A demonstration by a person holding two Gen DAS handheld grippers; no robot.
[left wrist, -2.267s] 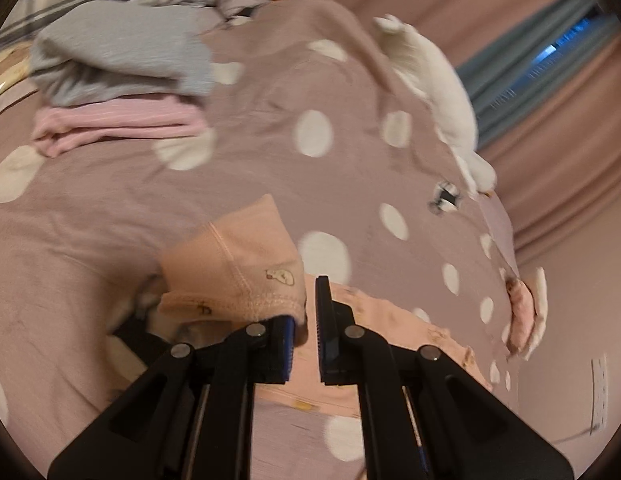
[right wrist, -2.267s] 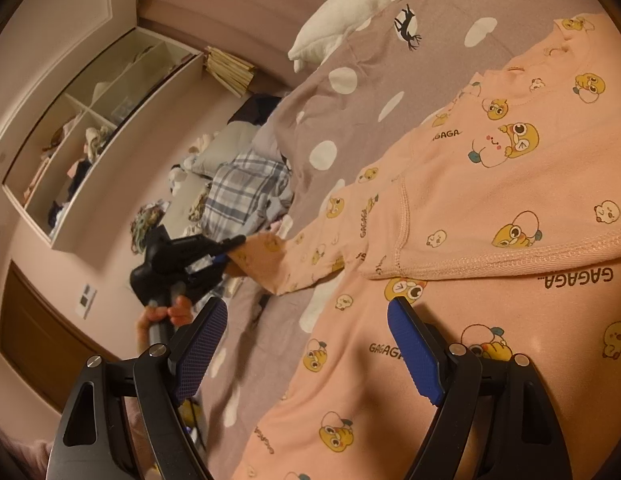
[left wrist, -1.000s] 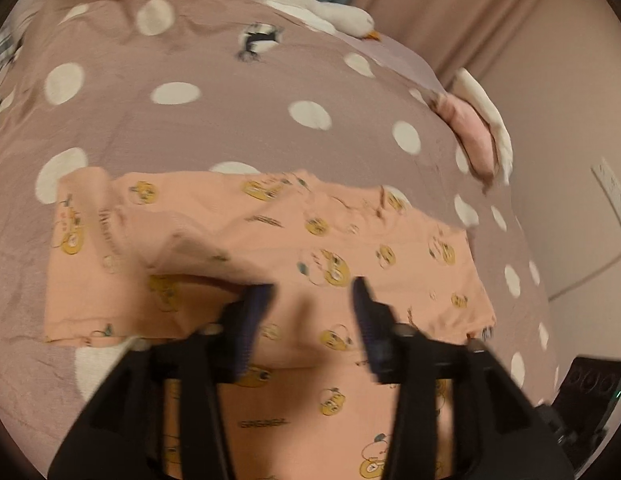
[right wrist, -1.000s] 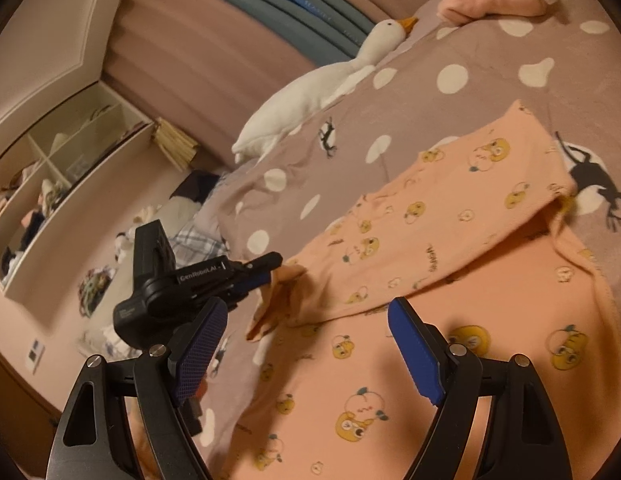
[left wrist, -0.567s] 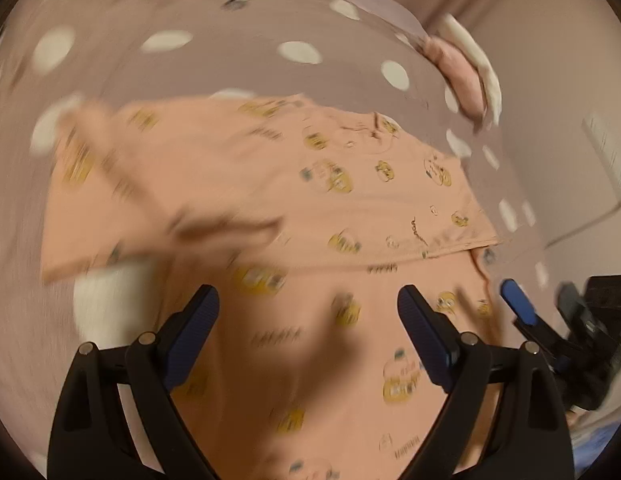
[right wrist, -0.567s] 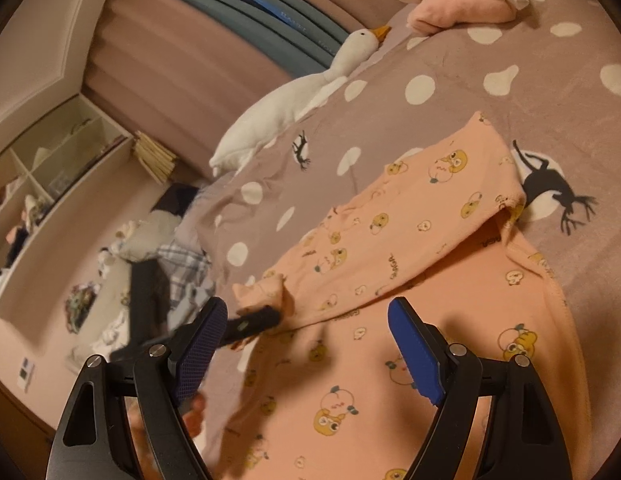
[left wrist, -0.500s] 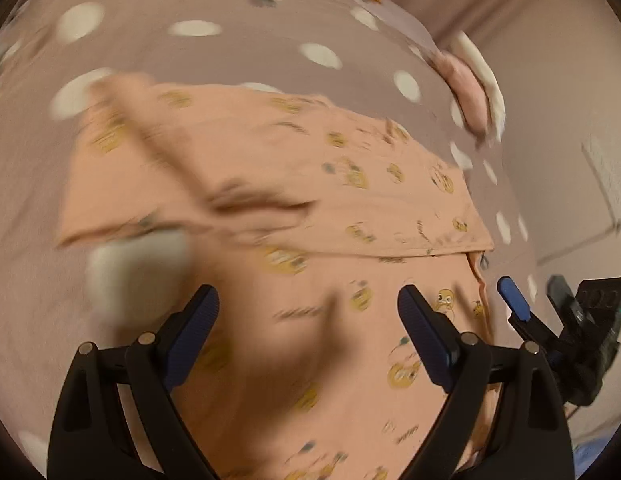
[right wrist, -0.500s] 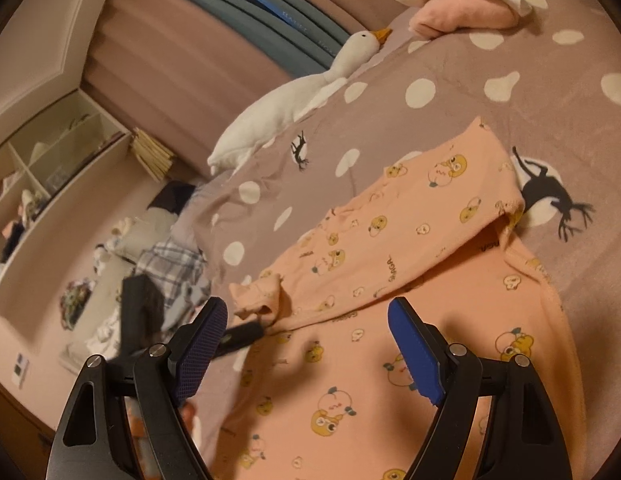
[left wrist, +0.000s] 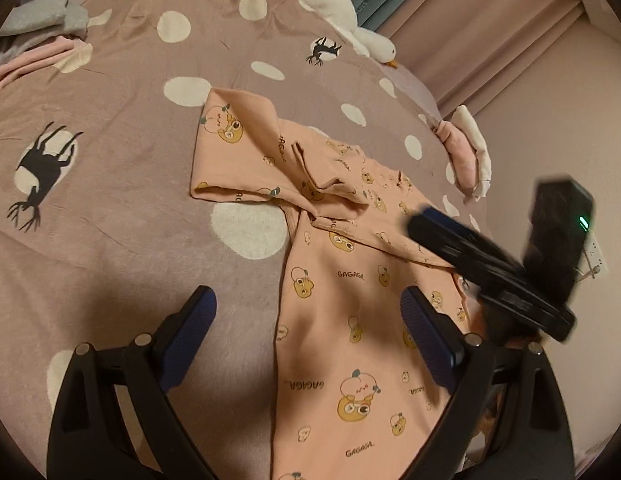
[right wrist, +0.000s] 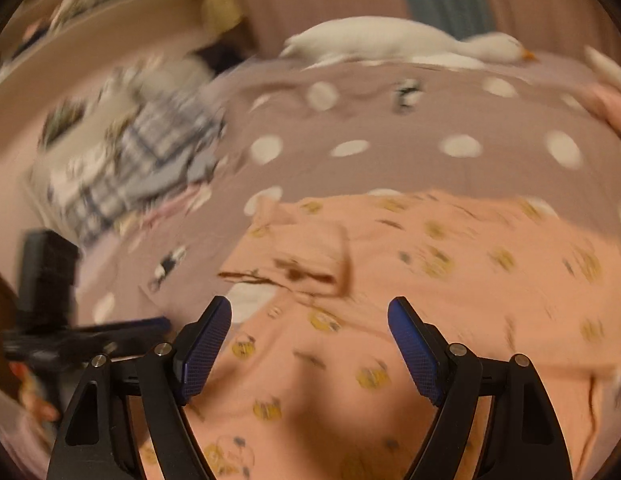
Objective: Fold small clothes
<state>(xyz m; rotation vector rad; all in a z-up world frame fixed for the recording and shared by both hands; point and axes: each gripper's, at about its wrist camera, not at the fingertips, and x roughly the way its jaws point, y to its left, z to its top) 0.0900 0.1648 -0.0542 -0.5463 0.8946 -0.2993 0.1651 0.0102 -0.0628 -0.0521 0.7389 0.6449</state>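
A peach child's top with yellow cartoon prints [left wrist: 342,280] lies on the bed, one sleeve folded across its upper part and rumpled. It also shows, blurred, in the right wrist view [right wrist: 450,280]. My left gripper [left wrist: 306,332] is open and empty, above the top's left edge. My right gripper [right wrist: 310,340] is open and empty over the top's body. It shows in the left wrist view [left wrist: 490,264] as a dark blurred shape at the top's right side. The left gripper shows in the right wrist view [right wrist: 82,336] at the far left.
The mauve bedspread [left wrist: 110,200] has white dots and deer prints. A white goose plush [left wrist: 334,4] lies at the far side. Folded grey and pink clothes [left wrist: 42,28] sit at the upper left. A folded pink and white pile [left wrist: 466,152] lies at the right edge.
My left gripper let go of the sleeve, which now lies folded over the top, and opened wide. Both grippers have swung around; the right wrist view is blurred with motion.
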